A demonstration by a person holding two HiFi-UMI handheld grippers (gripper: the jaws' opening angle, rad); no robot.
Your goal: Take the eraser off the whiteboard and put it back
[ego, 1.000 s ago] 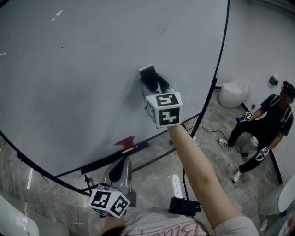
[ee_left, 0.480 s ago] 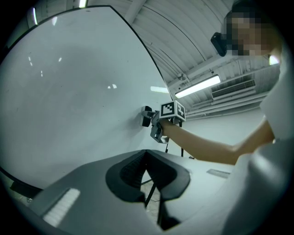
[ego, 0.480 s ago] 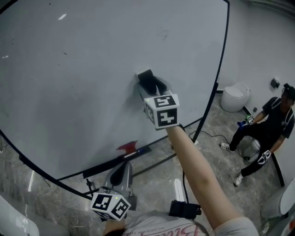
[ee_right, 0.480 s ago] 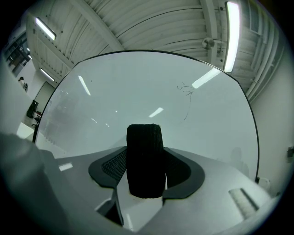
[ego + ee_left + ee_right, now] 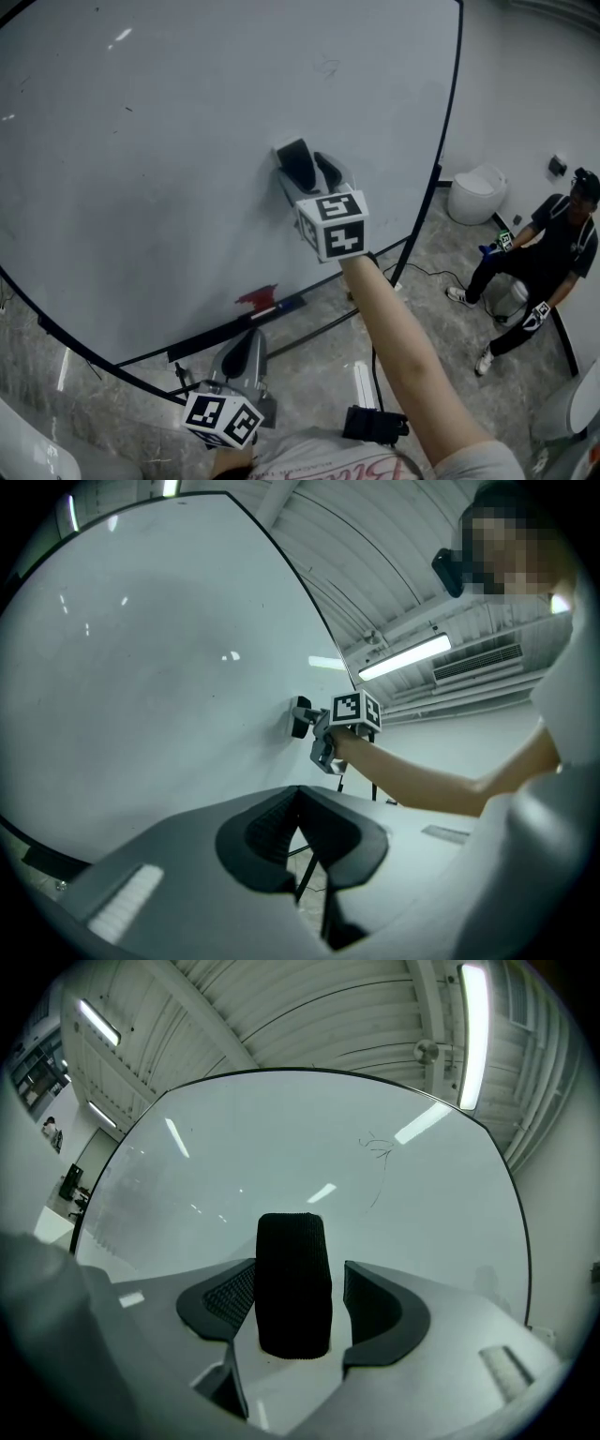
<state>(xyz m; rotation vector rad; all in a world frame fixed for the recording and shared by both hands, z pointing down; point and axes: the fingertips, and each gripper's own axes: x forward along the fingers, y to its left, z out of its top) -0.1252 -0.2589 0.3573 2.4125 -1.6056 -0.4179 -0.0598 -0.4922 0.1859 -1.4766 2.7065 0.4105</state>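
Note:
A black eraser [image 5: 298, 164] sticks upright on the whiteboard [image 5: 169, 141], right of its middle. My right gripper [image 5: 308, 170] is at the board with the eraser [image 5: 293, 1283] between its jaws. Those jaws have just been opening: a gap shows between the eraser and the right pad [image 5: 370, 1302], and the left pad lies close beside it. My left gripper [image 5: 246, 345] hangs low, in front of the board's bottom edge, apart from the eraser. Its tips [image 5: 300, 794] meet with nothing between them. From the left gripper view the eraser [image 5: 300, 716] and the right gripper [image 5: 317, 731] show far off at the board.
A red object [image 5: 255, 298] and a blue marker [image 5: 289, 302] lie on the ledge at the board's bottom edge. A person [image 5: 539, 248] sits at the right, near a white round stool [image 5: 476, 190]. A black object [image 5: 375, 422] lies on the stone floor.
The right gripper's jaws have spread apart around the eraser, which stays on the board. Both hands have kept their places.

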